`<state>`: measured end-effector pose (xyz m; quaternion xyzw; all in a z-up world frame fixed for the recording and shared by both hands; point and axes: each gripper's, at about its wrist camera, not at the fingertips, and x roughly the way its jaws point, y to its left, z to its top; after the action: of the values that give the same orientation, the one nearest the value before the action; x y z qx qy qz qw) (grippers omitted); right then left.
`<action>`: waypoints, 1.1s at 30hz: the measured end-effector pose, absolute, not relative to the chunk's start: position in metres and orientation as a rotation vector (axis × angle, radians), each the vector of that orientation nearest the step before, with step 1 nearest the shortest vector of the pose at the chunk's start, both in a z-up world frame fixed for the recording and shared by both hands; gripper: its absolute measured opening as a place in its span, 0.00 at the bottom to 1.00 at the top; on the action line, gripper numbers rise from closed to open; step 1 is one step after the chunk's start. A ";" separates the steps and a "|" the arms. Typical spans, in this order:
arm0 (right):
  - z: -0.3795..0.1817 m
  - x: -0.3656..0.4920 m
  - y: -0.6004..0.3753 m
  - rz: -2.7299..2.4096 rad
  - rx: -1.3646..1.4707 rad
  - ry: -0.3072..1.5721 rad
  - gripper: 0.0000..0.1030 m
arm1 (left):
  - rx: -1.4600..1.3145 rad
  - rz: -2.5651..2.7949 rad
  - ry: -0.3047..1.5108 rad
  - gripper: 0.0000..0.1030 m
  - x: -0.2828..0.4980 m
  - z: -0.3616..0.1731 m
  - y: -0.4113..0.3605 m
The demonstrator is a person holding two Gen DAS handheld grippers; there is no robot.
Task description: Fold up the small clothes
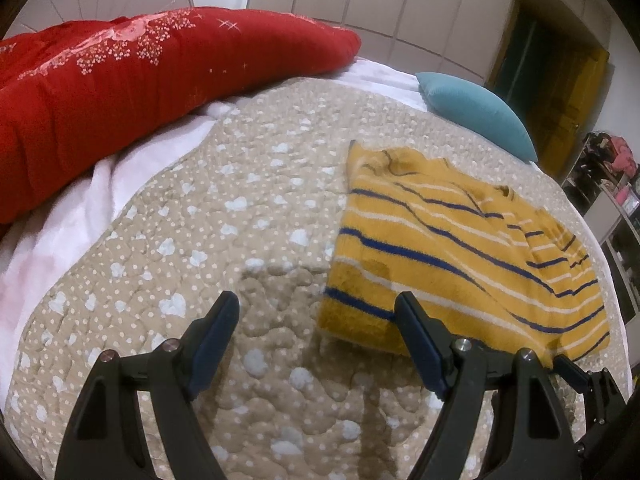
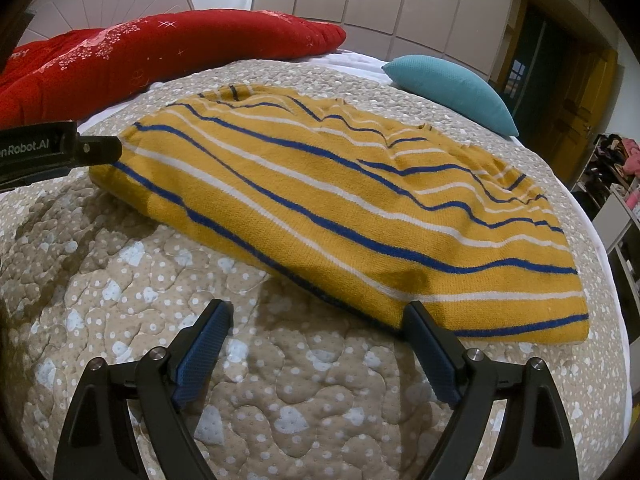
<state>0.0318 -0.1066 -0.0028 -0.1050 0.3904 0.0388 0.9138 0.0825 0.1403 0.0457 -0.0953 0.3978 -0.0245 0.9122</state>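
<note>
The striped sweater (image 2: 340,208) lies folded on the bed quilt (image 2: 280,400), mid-frame. Left claw (image 1: 320,344) and right claw (image 2: 320,344) both gape wide, empty. Probably between folds; next needs gripping its near edge.

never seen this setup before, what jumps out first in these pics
The mustard sweater with blue and white stripes grabs the eye first, lying folded on the beige quilt in the middle of the bed. Behind it a big red pillow lies along the head of the bed, with a small teal cushion off to the right. Both sets of tongs, left and right, gape open at the sweater's near edge.
</note>
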 end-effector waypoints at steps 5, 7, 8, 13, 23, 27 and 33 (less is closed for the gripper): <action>-0.003 0.032 -0.107 0.080 -0.216 0.804 0.89 | -0.209 -0.048 0.841 0.77 0.084 0.042 0.141; -0.003 0.032 -0.107 0.080 -0.216 0.804 0.89 | -0.213 -0.047 0.849 0.77 0.085 0.040 0.142; -0.003 0.032 -0.107 0.080 -0.216 0.804 0.89 | -0.214 -0.047 0.853 0.77 0.085 0.039 0.142; -0.003 0.032 -0.107 0.080 -0.215 0.803 0.89 | -0.216 -0.047 0.861 0.78 0.087 0.038 0.142; -0.003 0.032 -0.107 0.081 -0.214 0.803 0.90 | -0.234 -0.055 0.893 0.83 0.093 0.030 0.144; -0.003 0.032 -0.108 0.082 -0.213 0.802 0.90 | -0.271 -0.076 0.896 0.84 0.095 0.029 0.149; -0.003 0.032 -0.108 0.083 -0.209 0.801 0.90 | -0.440 -0.237 0.883 0.86 0.104 0.034 0.163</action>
<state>0.0315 -0.1083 -0.0029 -0.1014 0.3889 0.0401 0.9148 0.1037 0.1627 0.0336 -0.2106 0.4227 -0.1137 0.8741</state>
